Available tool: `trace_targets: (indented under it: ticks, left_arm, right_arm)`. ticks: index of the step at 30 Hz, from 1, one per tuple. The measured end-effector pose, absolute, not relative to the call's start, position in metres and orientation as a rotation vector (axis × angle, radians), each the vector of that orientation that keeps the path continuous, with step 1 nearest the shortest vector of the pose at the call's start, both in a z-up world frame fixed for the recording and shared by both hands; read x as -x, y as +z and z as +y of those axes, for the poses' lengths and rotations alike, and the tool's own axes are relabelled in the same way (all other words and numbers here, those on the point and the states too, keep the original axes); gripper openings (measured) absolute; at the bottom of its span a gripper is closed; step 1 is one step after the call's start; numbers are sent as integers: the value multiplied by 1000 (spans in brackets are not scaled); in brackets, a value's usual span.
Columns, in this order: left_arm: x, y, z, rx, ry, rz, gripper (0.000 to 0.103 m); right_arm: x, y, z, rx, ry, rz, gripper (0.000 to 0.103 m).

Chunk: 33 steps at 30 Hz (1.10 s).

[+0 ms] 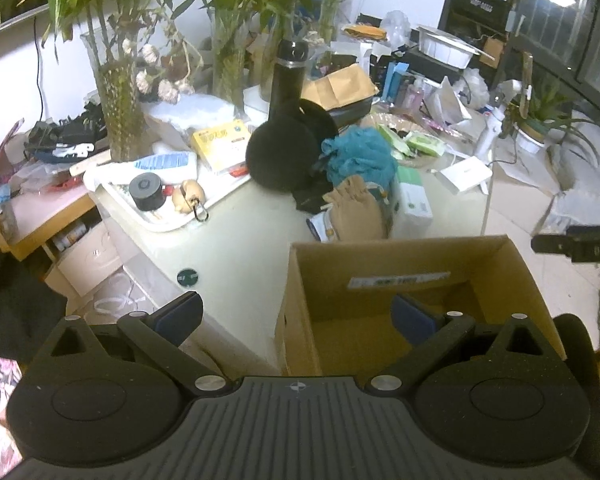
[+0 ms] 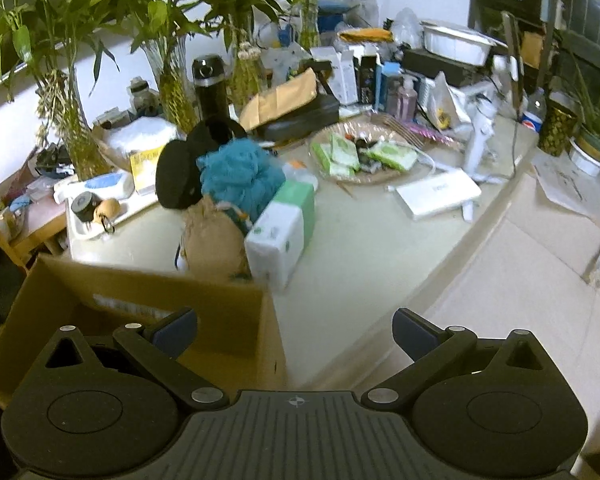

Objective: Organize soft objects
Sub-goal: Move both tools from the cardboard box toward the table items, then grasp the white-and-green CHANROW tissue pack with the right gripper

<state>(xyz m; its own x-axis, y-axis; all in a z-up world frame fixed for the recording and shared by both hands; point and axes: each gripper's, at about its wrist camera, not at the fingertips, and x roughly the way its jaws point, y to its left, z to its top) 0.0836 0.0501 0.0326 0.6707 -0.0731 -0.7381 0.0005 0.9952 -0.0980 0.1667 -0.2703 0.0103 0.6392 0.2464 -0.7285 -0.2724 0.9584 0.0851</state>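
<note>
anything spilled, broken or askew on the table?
No spill or damage visible. The soft items are heaped, not sorted: tan pouch leans on the tissue pack, teal loofah piled behind it against the black earmuffs. Box looks empty. Both claws open.

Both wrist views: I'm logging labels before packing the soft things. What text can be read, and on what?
"pepsi": blue label of the bottle at the table's far right, only just legible.
Too blurred to read: the sticker inside the cardboard box; the yellow box; the tissue pack; the flat white box; the white letters on the black crate.
</note>
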Motion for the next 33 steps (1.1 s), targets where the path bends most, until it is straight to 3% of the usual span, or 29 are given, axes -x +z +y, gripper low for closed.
trace_targets:
  ticks: [13, 33]
  left_arm:
    - [-102, 39, 41, 10, -51, 777, 103]
    - [-111, 28, 58, 58, -29, 753, 103]
  right_arm:
    - [-249, 15, -266, 88, 399, 800, 103]
    - [-344, -58, -244, 12, 547, 899, 103]
